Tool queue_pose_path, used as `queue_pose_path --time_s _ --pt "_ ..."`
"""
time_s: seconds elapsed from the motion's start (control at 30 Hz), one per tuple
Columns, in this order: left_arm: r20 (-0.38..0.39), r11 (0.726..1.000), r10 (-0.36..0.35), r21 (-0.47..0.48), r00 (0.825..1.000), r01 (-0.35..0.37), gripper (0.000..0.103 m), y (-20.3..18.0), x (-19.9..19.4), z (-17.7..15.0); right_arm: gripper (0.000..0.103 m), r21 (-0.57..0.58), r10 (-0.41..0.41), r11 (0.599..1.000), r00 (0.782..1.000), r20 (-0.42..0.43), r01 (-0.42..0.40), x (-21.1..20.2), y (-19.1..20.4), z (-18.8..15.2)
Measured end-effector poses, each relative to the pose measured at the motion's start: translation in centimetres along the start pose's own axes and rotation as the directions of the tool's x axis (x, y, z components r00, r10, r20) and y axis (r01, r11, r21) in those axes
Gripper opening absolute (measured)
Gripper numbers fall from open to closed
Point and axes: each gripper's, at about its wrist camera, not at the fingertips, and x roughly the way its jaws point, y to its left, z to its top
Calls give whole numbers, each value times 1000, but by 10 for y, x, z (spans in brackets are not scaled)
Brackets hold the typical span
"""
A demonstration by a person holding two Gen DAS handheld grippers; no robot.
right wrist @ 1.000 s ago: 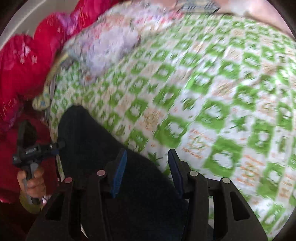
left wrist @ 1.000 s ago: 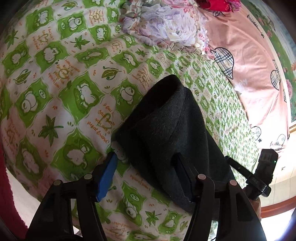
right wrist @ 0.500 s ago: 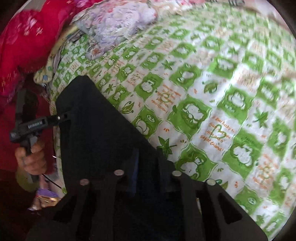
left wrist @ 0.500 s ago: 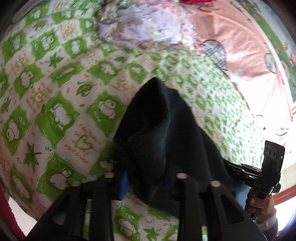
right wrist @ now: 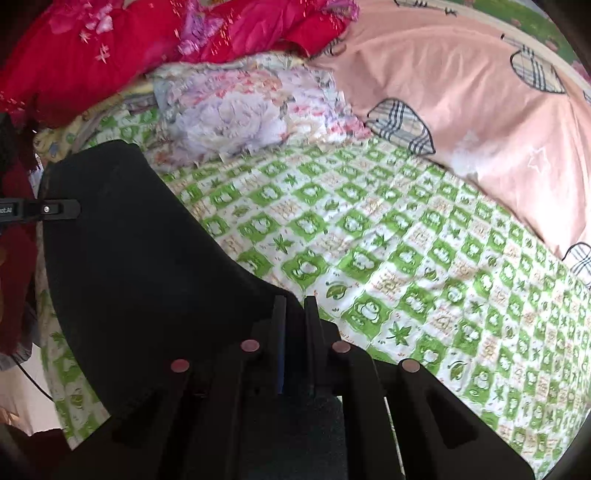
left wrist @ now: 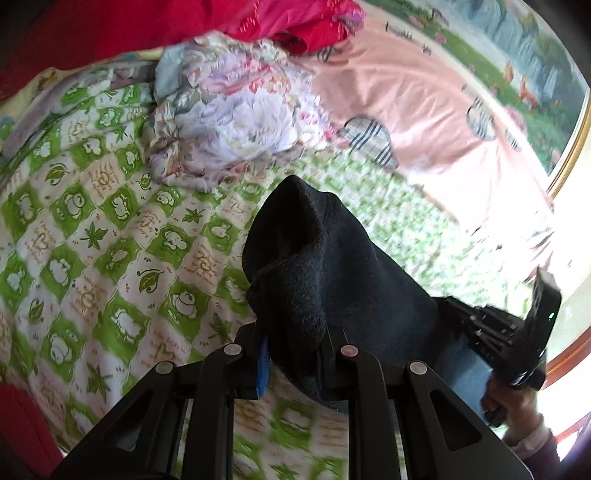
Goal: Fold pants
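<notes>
Left wrist view
Left gripper: the left gripper (left wrist: 293, 341) has its two fingers drawn close together, and they pinch a thick bunch of the black pants (left wrist: 325, 273) between them.
Pants: the dark fleece cloth rises from the fingers in a rounded hump and spreads to the right, above the green checked bedsheet (left wrist: 110, 258).
Right gripper: the right gripper (left wrist: 509, 332) shows at the right edge, at the far side of the pants, with the person's right hand (left wrist: 513, 406) under it; its jaws are hidden from this side.
Around: a crumpled floral cloth (left wrist: 236, 122) lies beyond the pants, a pink sheet (left wrist: 424, 107) with checked hearts is on the right, and a red blanket (left wrist: 258, 18) is at the top.

Right wrist view
Right gripper: the right gripper (right wrist: 295, 325) has its fingers almost together, and they clamp the edge of the pants (right wrist: 140, 266).
Pants: the cloth stretches as a wide dark sheet from these fingers to the left, where the left gripper (right wrist: 59, 209) meets its far edge; I cannot tell its grip from here.
Bedsheet: the green checked bedsheet (right wrist: 406, 266) lies under and to the right of the pants.
Around: the floral cloth (right wrist: 240, 110), the pink sheet (right wrist: 461, 92) and the red blanket (right wrist: 129, 40) are at the far end of the bed.
</notes>
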Motion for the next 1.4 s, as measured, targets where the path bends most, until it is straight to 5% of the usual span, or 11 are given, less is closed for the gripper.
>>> queue_pose_path --time_s 0.3,0.4,0.57,0.7,0.73,0.9,1.1,1.4 --pt "-43 983 143 122 989 -137 20 7 59 -5 6 28 -55 998 998 -41 56 43 -2 -9" --pt "-47 971 197 150 979 -188 31 9 69 -11 5 73 -83 993 993 -85 89 53 -12 -13" --pt "-12 953 273 141 962 -269 51 11 47 -10 9 237 -1 971 1000 -30 8 14 -38 -20" --pt "31 952 284 114 958 -286 53 6 17 -6 64 317 10 948 998 57 -27 -37 -49 -37" --pt "46 951 287 109 957 -291 53 3 10 -5 65 334 8 942 996 83 -35 -50 -51 -44" --pt "64 966 216 133 974 -223 57 -28 -4 -5 65 412 5 910 994 107 -49 -95 -58 -86" --pt "1 944 103 316 995 -98 61 -106 15 -24 65 520 -40 854 993 107 -21 -136 -62 -142" --pt "-159 819 -40 561 986 124 63 -227 50 -74 65 663 -160 745 984 71 73 -194 -79 -217"
